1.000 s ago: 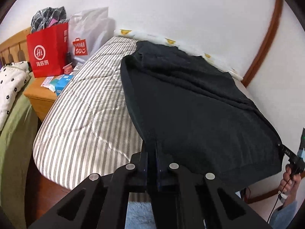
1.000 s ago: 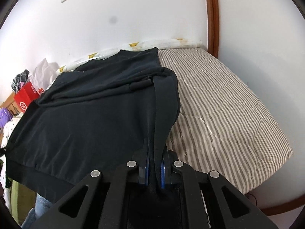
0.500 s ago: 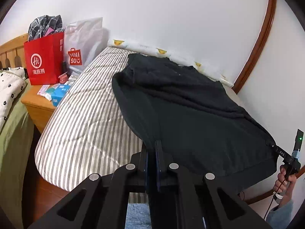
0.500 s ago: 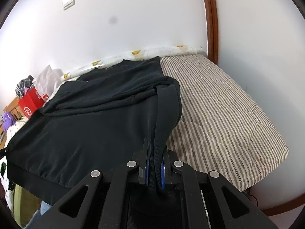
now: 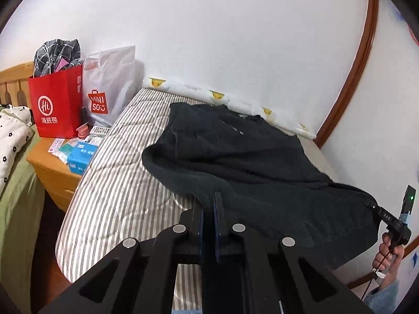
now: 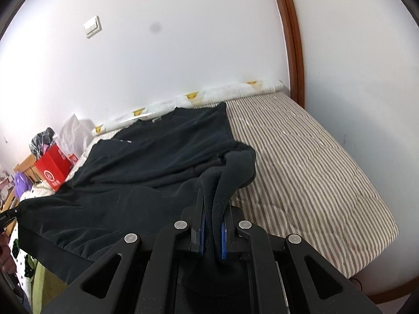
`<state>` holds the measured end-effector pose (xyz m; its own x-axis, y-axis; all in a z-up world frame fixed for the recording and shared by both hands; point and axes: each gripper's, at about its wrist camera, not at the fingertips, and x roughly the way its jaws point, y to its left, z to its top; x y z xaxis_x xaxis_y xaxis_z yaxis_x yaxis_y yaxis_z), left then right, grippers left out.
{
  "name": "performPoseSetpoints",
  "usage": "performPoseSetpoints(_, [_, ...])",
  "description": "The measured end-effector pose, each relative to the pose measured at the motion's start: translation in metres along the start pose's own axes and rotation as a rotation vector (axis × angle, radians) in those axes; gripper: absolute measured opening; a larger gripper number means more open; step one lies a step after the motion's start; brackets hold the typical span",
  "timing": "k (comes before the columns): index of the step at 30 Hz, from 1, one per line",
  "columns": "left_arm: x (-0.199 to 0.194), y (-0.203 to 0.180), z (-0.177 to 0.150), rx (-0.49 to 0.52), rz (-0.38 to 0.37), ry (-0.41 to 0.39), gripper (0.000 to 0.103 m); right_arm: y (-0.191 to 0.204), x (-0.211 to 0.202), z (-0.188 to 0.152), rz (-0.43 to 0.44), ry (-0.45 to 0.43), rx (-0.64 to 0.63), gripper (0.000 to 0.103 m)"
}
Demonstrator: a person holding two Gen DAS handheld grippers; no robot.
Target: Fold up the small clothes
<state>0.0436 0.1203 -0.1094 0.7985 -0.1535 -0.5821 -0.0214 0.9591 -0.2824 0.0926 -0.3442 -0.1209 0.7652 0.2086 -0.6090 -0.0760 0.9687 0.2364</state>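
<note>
Sweater, dark and heavy, lies spread over the striped bed, its far edge up against the rolled sheet at the wall. I have both near corners of the hem pinched: my left tool is clamped shut on the left corner, and my right tool is closed on a thick bunch of cloth at the right corner. Holding both corners keeps the hem taut between them, so I judge the near half can be carried toward the far edge in one flat fold. The near part hangs raised off the bed while the far part rests flat. Left of the bed, a nightstand carries a red bag and a white bag, well apart from the cloth. A hand shows at the right edge in the left wrist view, holding the other tool.
</note>
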Motion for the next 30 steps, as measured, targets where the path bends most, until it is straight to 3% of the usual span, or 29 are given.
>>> performPoseSetpoints(9, [0.011,0.018,0.025,-0.06,0.003,-0.041,0.006,0.005,0.012,0.028,0.025,-0.037,0.024,0.008])
performPoseSetpoints(16, [0.036,0.012,0.062,-0.037,0.032,-0.069,0.006,0.013,0.043,0.064,0.016,-0.055,0.011,0.008])
performPoseSetpoints(24, [0.098,0.016,0.105,-0.033,0.086,-0.052,0.006,0.02,0.106,0.106,-0.014,-0.032,0.0,0.008])
performPoseSetpoints(30, [0.148,0.026,0.119,-0.022,0.121,-0.013,0.006,0.025,0.159,0.118,-0.048,0.011,-0.033,0.008])
